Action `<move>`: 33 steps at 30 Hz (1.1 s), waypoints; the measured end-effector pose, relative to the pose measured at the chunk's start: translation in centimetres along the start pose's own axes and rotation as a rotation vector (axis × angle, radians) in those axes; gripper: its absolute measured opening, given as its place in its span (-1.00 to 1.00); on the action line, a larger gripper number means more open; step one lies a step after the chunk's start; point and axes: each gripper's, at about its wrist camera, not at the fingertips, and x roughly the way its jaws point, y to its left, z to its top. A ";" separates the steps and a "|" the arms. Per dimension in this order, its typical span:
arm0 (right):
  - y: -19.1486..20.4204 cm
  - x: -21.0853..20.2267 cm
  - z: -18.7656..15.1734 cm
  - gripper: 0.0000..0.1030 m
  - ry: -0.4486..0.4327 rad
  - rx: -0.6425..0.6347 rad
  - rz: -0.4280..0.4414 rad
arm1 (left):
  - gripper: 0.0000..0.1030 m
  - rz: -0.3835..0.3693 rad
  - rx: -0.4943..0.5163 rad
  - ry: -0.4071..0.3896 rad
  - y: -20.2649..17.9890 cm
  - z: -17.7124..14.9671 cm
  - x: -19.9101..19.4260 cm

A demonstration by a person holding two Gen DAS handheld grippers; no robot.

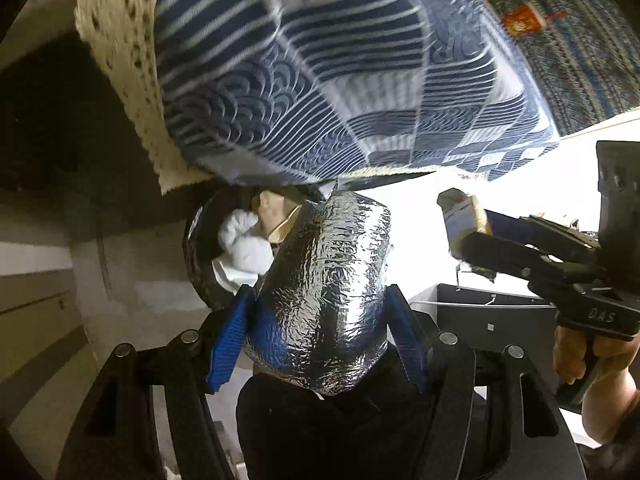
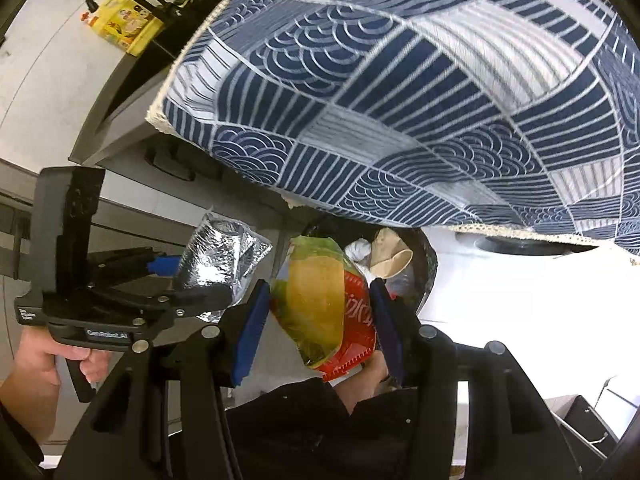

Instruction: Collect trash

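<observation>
My left gripper (image 1: 320,320) is shut on a crumpled silver foil bag (image 1: 328,280), held just above a black trash bin (image 1: 196,256) under the table edge. The bin holds white tissue (image 1: 244,240) and brown paper. My right gripper (image 2: 316,312) is shut on a yellow, green and red snack bag (image 2: 320,304), right in front of the same bin (image 2: 424,272). The left gripper with its foil bag (image 2: 220,264) shows at the left of the right wrist view. The right gripper (image 1: 464,232) shows at the right of the left wrist view.
A blue and white patterned tablecloth (image 2: 400,100) hangs over the table edge directly above the bin, with a cream lace trim (image 1: 120,60). A yellow package (image 2: 124,28) lies on a grey surface at upper left. A dark box (image 1: 492,320) stands on the pale floor.
</observation>
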 end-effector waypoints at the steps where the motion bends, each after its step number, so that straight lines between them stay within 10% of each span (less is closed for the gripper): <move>1: -0.2 0.2 0.1 0.01 0.003 0.005 0.000 | 0.25 -0.002 -0.003 0.009 -0.1 -0.1 0.3; 12: -2.6 1.5 0.2 0.38 -0.003 0.117 0.070 | 0.67 0.067 -0.045 0.052 0.6 1.7 2.4; 33: -4.8 -5.2 -2.6 0.62 -0.087 0.097 0.084 | 0.68 0.138 -0.099 -0.115 -4.9 -1.7 -4.6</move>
